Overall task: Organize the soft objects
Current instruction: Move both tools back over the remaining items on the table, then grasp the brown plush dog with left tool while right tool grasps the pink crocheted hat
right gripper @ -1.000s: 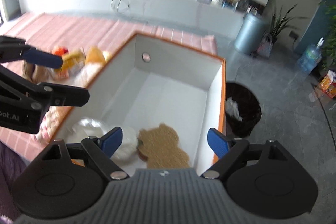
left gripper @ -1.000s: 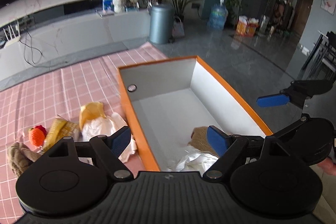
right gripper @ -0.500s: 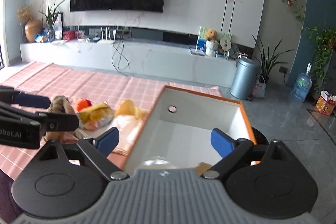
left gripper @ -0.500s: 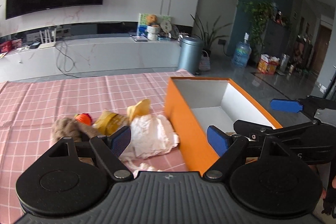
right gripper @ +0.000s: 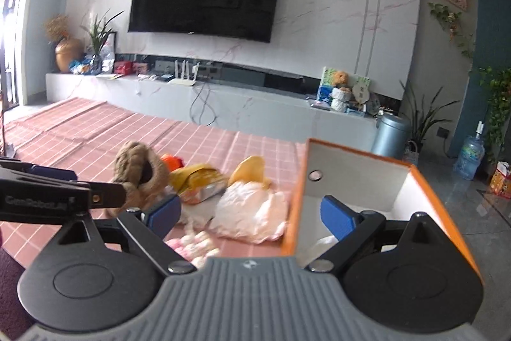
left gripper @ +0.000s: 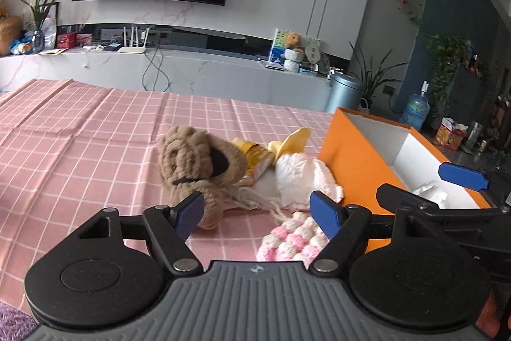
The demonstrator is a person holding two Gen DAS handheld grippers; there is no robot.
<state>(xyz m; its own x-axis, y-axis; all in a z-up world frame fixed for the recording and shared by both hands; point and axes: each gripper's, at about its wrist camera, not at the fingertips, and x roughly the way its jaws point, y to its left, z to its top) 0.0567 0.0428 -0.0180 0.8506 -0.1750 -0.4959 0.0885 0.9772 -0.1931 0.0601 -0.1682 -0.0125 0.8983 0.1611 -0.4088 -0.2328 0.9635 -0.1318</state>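
Soft items lie on the pink checked cloth [left gripper: 80, 149] beside the orange box [left gripper: 354, 162]: brown knitted hat [left gripper: 198, 162], white plastic bag [left gripper: 300, 178]. Left gripper [left gripper: 257, 213] closing, empty; right gripper [right gripper: 252, 211] wide, empty.

1. Brown knitted hat [left gripper: 198, 162]: chunky yarn, lying on its side, dark opening facing 3 o'clock, yarn tie trailing toward 5 o'clock.
2. Yellow snack packet [left gripper: 254, 157]: crumpled, touching the hat at its 3 o'clock.
3. Yellow soft piece [left gripper: 292, 143]: tilted up, just beyond the white bag.
4. White plastic bag [left gripper: 301, 178]: crumpled, against the box's orange wall.
5. Pink-and-white knitted item [left gripper: 292, 240]: bobbled, at 6 o'clock of the bag.
6. Orange soft toy [right gripper: 174, 162]: partly hidden behind the hat.
7. Orange box [left gripper: 354, 158]: open, white inside, at 3 o'clock of the pile; crumpled white material [left gripper: 429, 192] lies in it.
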